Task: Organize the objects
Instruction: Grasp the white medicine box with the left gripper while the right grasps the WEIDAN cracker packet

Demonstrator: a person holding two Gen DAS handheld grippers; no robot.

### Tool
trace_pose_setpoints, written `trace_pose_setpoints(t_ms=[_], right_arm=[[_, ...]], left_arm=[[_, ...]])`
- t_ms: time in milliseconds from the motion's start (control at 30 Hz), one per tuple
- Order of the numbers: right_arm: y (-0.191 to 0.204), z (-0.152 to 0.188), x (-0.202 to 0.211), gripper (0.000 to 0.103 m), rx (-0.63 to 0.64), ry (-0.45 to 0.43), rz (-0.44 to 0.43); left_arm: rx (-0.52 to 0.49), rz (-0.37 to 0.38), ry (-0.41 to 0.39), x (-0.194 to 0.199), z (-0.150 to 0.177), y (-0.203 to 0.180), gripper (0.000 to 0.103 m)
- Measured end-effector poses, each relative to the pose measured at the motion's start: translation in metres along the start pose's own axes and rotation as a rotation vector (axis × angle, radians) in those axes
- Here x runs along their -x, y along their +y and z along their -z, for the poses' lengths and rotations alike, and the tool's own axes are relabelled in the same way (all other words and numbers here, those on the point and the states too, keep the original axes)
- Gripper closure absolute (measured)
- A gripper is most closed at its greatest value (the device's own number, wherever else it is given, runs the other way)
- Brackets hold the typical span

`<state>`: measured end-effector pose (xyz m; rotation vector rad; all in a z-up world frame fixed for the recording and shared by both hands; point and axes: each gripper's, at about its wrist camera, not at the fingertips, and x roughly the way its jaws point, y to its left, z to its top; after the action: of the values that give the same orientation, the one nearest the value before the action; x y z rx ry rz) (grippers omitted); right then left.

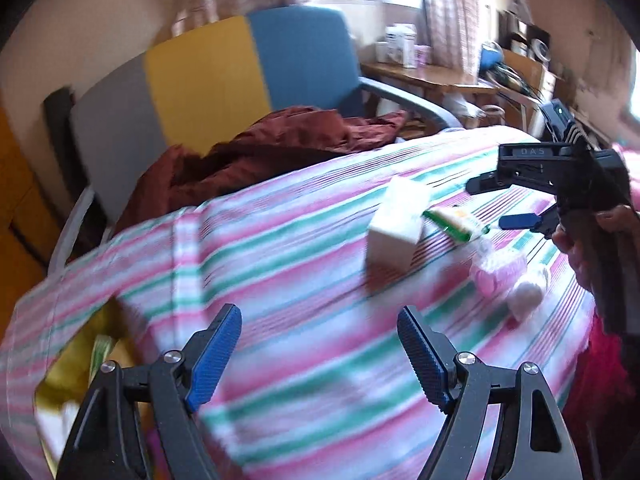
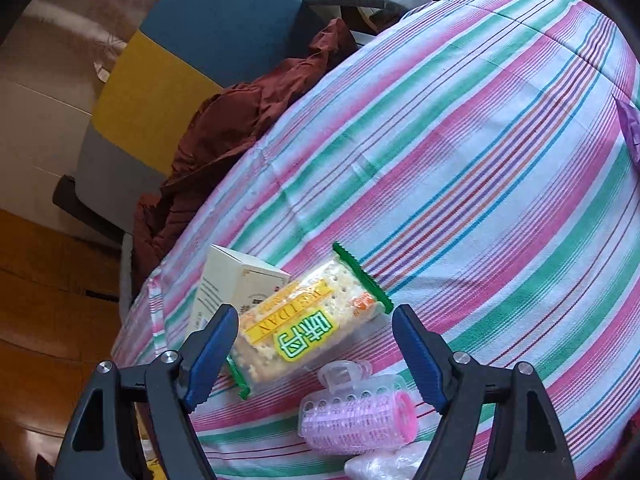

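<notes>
On the striped bedsheet (image 2: pixel 500 184) lie a white carton (image 2: pixel 236 280), a green-edged cracker packet (image 2: pixel 308 328), a pink hair roller (image 2: pixel 356 412) and a white wrapped item (image 2: pixel 384 464). My right gripper (image 2: pixel 312 340) is open just above the packet, and its pads do not press on it. In the left wrist view, the carton (image 1: pixel 394 228), packet (image 1: pixel 456 224) and roller (image 1: pixel 496 276) sit at the right. A hand holds the right gripper (image 1: pixel 496 204) beside them. My left gripper (image 1: pixel 320 344) is open over bare sheet, short of the carton, with nothing between its fingers.
A red-brown cloth (image 1: pixel 256 156) is bunched at the bed's far edge against a chair (image 1: pixel 208 80) with a blue, yellow and grey back. A cluttered desk (image 1: pixel 432 76) stands behind. A yellow bag (image 1: pixel 76 372) sits low at the left. A purple item (image 2: pixel 632 128) lies at the right edge.
</notes>
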<state>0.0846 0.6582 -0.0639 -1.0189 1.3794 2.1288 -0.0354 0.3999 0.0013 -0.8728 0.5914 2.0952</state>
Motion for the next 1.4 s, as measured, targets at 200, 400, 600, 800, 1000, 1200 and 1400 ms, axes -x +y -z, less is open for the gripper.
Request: trace_pose_setpoints(t_ms=[200,400,600,800,1000,1200,1400], right_arm=[[0.000,-0.001,-0.006,0.022,-0.034,0.048,-0.064],[0.000,-0.002,-0.011,0.022,-0.055,0.074,-0.092],[-0.004,-0.004,-0.020,0.022,-0.068,0.087,-0.084],[0.000,-0.009,-0.032,0.022,-0.030,0.087,-0.051],[0.010,-0.014,-0.046,0.022,0.051,0.065,-0.011],[0.036,-0.004,-0.058,0.020,0.210,0.072,0.031],[0.063,0.018,-0.072,0.018,0.395,0.076,0.119]], left_arm=[[-0.131,0.040,0.024,-0.047,-0.032,-0.031,0.018],[-0.193,0.068,0.034,-0.081,-0.047,-0.043,0.016],[-0.228,0.093,0.037,-0.108,-0.052,-0.053,0.015],[-0.198,0.158,0.083,-0.130,-0.052,-0.053,0.047],[0.018,0.137,0.121,-0.110,-0.032,-0.025,0.050],[0.208,0.064,0.165,-0.073,0.011,0.001,0.050],[0.247,0.075,0.163,-0.062,0.030,0.000,0.045]])
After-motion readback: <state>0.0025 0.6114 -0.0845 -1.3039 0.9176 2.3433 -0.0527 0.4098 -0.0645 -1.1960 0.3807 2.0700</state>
